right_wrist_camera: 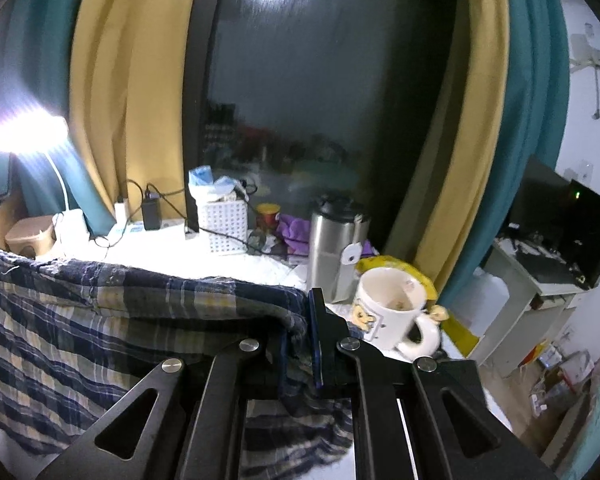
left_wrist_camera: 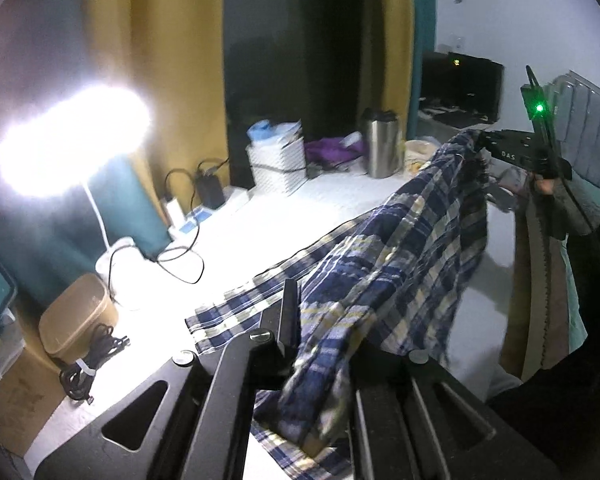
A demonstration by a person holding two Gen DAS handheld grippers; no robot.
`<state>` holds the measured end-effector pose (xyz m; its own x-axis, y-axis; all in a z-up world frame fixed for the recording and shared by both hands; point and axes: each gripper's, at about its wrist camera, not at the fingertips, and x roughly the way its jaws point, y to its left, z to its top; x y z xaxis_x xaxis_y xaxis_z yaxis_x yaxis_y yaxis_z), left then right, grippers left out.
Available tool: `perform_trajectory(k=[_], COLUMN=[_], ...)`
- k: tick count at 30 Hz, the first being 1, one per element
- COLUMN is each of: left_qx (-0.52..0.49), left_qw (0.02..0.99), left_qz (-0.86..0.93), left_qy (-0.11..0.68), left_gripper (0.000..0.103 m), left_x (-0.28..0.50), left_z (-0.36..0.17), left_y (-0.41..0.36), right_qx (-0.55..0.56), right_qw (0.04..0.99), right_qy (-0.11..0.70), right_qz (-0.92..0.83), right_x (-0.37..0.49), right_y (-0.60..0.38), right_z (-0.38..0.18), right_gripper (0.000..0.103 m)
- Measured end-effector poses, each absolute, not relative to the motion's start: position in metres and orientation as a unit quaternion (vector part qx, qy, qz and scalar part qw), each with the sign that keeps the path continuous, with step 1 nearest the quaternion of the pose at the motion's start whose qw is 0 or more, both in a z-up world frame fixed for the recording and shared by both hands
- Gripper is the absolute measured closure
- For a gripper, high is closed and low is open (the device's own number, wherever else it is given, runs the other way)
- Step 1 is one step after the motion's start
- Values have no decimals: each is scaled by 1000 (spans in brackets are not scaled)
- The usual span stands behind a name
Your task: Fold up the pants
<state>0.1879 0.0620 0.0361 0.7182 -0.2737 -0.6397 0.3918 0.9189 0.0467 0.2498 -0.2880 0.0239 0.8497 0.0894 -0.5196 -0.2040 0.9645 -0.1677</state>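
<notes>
Blue, white and yellow plaid pants [left_wrist_camera: 400,248] hang stretched between the two grippers above a white table [left_wrist_camera: 260,224]. My left gripper [left_wrist_camera: 320,320] is shut on one end of the cloth. Its left finger [left_wrist_camera: 290,312] shows, and the fabric drapes over the right one and hides it. My right gripper [left_wrist_camera: 485,141], held by a sleeved hand [left_wrist_camera: 560,196], pinches the far upper corner. In the right wrist view the right gripper [right_wrist_camera: 300,332] is shut on a bunched edge of the pants [right_wrist_camera: 100,320], which spread away to the left.
A bright desk lamp [left_wrist_camera: 72,140] glares at the left. A steel tumbler [right_wrist_camera: 336,248], a white mug [right_wrist_camera: 396,312], a white basket [right_wrist_camera: 224,224], a charger with cables [left_wrist_camera: 210,188] and a tan box [left_wrist_camera: 76,316] stand on the table. A dark monitor [right_wrist_camera: 572,236] is at the right.
</notes>
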Motion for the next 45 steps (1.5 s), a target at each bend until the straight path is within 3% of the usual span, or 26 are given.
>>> perform_trajectory(k=[20,28,30,32,33,41,45], left_qx=[19,-4,-18,-21,-23,-65,-25], left_qw=[880,876,883,889,890,877,862], left_qz=[-140,-58,-32,-21,-20,-138,-197], left_qy=[453,478,468,458,455,457,466], left_gripper=[99,88,87,82,82,73,67], left_x=[346,347,336,322,314,226,202], left_z=[-77,-95,-86,-77,-72,-63,-76], left_y=[116,149,161,166,166,121,82], right_qx=[-113,-125,-124,-124,-123,-116,-114], right_qw=[903,893,899,904,908,916,913], right_qy=[408,429,414,403,394,377,382], right_qz=[75,65,70,68,70,79,90], right_x=[381,397,396,393,389,349,323], right_y=[-259,-255,-254,-256,-257,-257,-254], right_z=[-90,-106,-102,-93,-89,-66,-66], right_gripper=[94,90,73,10,5,5,5])
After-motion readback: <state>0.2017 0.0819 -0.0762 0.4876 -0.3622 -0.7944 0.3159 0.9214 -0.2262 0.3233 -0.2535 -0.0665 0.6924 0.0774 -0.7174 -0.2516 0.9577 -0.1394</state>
